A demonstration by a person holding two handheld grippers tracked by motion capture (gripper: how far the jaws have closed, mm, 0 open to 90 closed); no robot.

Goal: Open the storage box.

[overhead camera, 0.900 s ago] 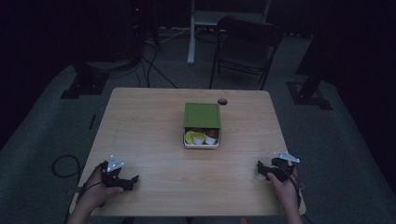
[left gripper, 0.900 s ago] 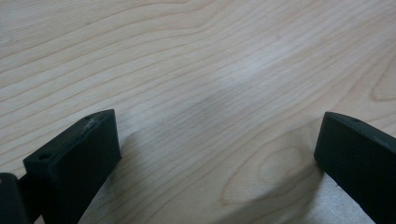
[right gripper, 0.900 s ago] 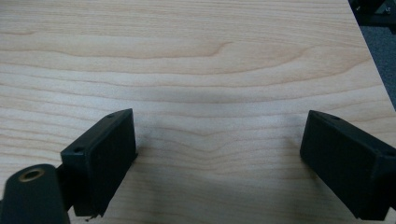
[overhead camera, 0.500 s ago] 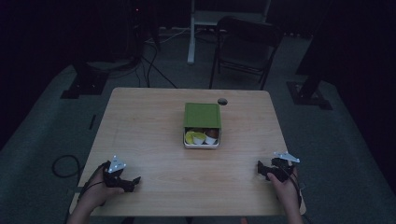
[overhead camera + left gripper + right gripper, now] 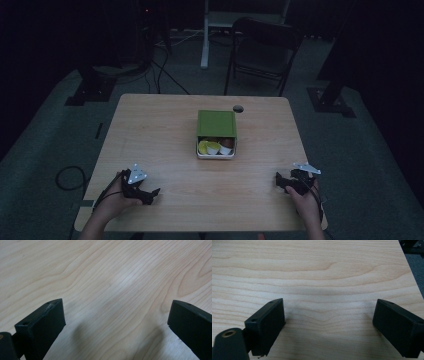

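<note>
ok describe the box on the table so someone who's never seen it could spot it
Start at the wooden table and look to its middle, a little toward the far edge. The box sits there: a white tray with a green lid slid partly back, yellow and red pieces showing at its near end. It is the table's one colourful thing.

Each hand holds a black tool. The left gripper [image 5: 154, 192] and the right gripper [image 5: 278, 180] each carry a grey three-cornered plate on top and trail a thin black cable. Their jaws are flat black blocks with small round holes.
</note>
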